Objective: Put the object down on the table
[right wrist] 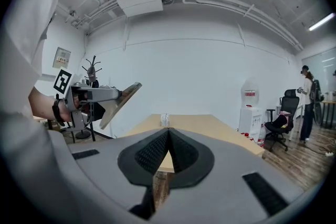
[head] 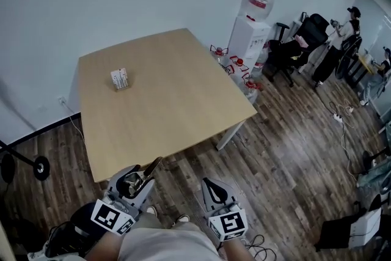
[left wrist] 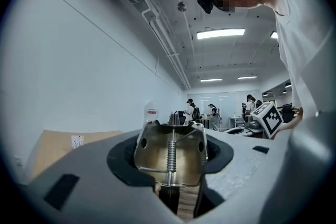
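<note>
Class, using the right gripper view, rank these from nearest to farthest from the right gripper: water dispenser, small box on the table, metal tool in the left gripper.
1. metal tool, close at the left, held in the left gripper.
2. small box, ahead on the table.
3. water dispenser, beyond the table, at the right.

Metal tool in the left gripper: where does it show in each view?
Head view: metal tool at bottom left.
Left gripper view: lower centre, between the jaws.
Right gripper view: left of centre.
Shared landmark: small box on the table.
</note>
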Demonstrator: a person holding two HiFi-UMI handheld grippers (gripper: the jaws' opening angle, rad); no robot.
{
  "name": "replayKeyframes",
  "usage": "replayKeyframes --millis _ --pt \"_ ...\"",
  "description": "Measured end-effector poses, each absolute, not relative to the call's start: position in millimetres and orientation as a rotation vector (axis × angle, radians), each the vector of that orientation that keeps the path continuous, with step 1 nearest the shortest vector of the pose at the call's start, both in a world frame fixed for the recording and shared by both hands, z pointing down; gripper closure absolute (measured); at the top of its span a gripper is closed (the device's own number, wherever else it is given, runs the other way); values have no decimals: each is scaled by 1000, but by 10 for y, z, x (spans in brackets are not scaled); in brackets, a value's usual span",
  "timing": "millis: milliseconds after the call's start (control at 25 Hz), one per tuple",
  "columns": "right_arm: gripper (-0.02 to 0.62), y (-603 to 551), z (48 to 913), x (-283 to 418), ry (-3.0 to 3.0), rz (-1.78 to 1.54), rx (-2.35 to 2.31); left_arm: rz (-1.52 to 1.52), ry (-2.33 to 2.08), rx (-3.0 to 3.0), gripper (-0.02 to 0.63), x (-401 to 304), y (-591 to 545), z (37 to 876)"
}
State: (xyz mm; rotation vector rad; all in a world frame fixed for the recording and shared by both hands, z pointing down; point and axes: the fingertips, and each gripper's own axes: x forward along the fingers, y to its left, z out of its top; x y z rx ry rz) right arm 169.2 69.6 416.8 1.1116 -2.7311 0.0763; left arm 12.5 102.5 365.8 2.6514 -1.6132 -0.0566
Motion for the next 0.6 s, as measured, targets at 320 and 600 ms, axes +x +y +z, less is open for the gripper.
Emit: replayKeyframes --millis 320,600 --pt "597 258 4207 1422 -2700 49 1107 -73 -1549 2662 399 -31 506 3843" --pt "597 -217 4162 1123 -2664 34 1128 -115 -1496 2667 399 -313 53 3890"
